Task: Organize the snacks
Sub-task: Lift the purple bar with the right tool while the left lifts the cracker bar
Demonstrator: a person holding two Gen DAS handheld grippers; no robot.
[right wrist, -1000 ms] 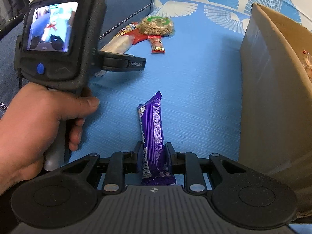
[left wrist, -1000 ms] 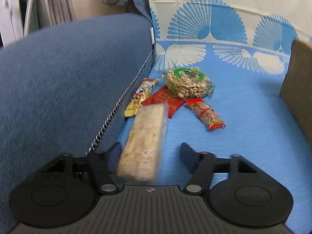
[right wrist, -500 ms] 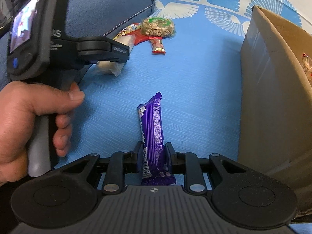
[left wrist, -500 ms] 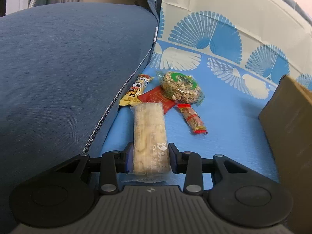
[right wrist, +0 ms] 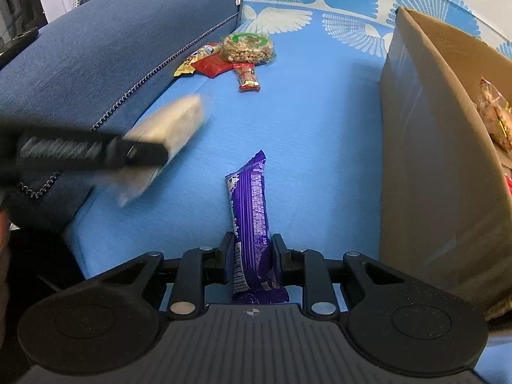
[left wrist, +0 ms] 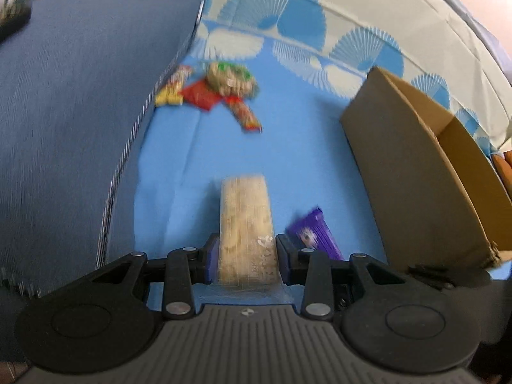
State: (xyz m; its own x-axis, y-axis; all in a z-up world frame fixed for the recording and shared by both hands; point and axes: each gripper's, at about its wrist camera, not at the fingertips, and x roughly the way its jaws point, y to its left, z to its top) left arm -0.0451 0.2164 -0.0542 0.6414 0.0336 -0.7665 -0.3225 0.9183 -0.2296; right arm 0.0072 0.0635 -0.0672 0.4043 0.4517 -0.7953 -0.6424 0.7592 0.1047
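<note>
My left gripper (left wrist: 247, 256) is shut on a pale beige cereal bar (left wrist: 245, 224) and holds it above the blue seat; the bar also shows blurred at the left of the right wrist view (right wrist: 166, 128). My right gripper (right wrist: 250, 256) is shut on a purple chocolate bar (right wrist: 251, 211), which also shows in the left wrist view (left wrist: 312, 233). A cardboard box (right wrist: 425, 147) stands at the right with snacks inside. A pile of snacks lies far off by the armrest: a round peanut pack (right wrist: 248, 48), a red packet (right wrist: 212, 65), a yellow packet (right wrist: 192, 60) and a small red bar (right wrist: 247, 76).
A dark blue sofa armrest (right wrist: 105, 60) rises along the left. The seat has a blue cloth with a white fan pattern (right wrist: 297, 96). The box wall (left wrist: 412, 172) is close on the right of both grippers.
My left gripper has lifted the cereal bar away from the snack pile and pulled back toward the right gripper, still shut on it. The right gripper has kept still, holding the purple bar.
</note>
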